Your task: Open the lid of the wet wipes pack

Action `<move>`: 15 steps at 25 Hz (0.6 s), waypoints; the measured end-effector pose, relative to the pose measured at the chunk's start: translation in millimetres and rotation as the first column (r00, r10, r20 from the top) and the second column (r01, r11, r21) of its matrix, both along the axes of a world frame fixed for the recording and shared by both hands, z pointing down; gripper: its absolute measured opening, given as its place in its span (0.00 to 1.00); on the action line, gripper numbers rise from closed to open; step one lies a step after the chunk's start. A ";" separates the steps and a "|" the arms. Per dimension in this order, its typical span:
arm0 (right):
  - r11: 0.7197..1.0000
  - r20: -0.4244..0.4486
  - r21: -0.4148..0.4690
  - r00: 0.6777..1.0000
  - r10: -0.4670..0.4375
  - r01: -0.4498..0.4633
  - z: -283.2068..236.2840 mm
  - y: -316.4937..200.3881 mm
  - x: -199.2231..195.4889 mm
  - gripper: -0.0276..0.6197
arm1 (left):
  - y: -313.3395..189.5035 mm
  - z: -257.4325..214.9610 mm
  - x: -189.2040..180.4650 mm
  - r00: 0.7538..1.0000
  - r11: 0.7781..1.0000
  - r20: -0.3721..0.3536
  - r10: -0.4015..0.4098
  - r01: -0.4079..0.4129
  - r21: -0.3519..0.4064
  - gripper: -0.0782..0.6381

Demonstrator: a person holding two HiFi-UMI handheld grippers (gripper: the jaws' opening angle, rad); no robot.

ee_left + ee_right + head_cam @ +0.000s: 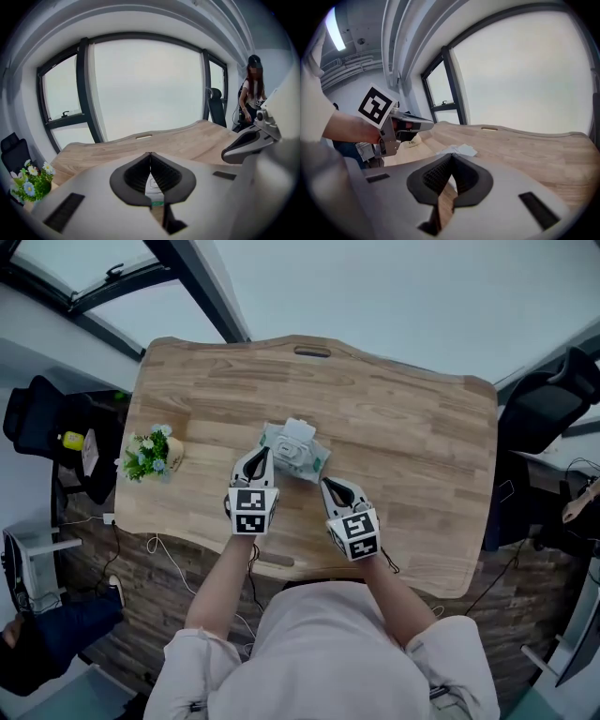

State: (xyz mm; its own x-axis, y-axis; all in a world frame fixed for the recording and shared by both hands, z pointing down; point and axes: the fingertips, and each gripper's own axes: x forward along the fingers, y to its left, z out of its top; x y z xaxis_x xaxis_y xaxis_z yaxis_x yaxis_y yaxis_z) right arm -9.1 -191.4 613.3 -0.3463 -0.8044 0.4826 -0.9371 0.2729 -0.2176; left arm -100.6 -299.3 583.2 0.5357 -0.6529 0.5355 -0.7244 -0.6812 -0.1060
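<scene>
Above the near edge of a pale wooden table (412, 437), the grey left gripper (257, 461) and the grey right gripper (334, 487) hover, each with jaws pressed together on nothing. Just beyond their tips lies the soft green-and-white wet wipes pack (298, 454), its long side running across them and nearer the left gripper.

Grey-green wipes pack (306, 461), wood-grain table (403, 427)

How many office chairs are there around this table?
2. In the head view, one black chair stands off the table's left end, the other off its right end; more may sit out of view.
</scene>
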 end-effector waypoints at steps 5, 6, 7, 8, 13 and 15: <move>0.997 0.015 0.078 1.000 0.027 -0.029 -40.5 16.7 9.7 0.05 | 25.1 -41.1 -3.6 0.996 0.997 -0.084 -0.015 0.021 0.081 0.14; 0.995 0.017 0.094 0.999 0.032 -0.034 -48.8 19.7 11.8 0.05 | 29.7 -50.1 -4.1 0.995 0.994 -0.100 -0.015 0.026 0.103 0.14; 0.993 0.020 0.109 0.999 0.037 -0.039 -57.1 22.3 14.1 0.05 | 34.1 -58.7 -4.4 0.994 0.992 -0.109 -0.015 0.029 0.126 0.14; 0.991 0.022 0.125 0.999 0.041 -0.043 -65.3 24.6 16.8 0.05 | 38.5 -66.7 -4.5 0.994 0.988 -0.112 -0.014 0.030 0.150 0.14; 0.977 0.041 0.199 0.997 0.069 -0.076 -106.1 37.5 31.9 0.05 | 66.1 -102.1 -3.7 0.993 0.966 -0.121 0.006 0.025 0.257 0.14; 0.969 0.051 0.230 0.996 0.078 -0.088 -121.3 40.8 37.7 0.05 | 75.1 -114.0 -4.2 0.989 0.962 -0.146 0.007 0.033 0.271 0.14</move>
State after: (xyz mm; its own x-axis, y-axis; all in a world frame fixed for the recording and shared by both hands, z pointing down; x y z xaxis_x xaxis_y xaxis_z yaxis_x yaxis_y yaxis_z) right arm 28.6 -150.6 492.0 -0.2892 -0.9194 0.2666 -0.9502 0.2418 -0.1967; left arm -104.8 -224.2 469.2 0.5847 -0.7703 0.2546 -0.7541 -0.6317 -0.1795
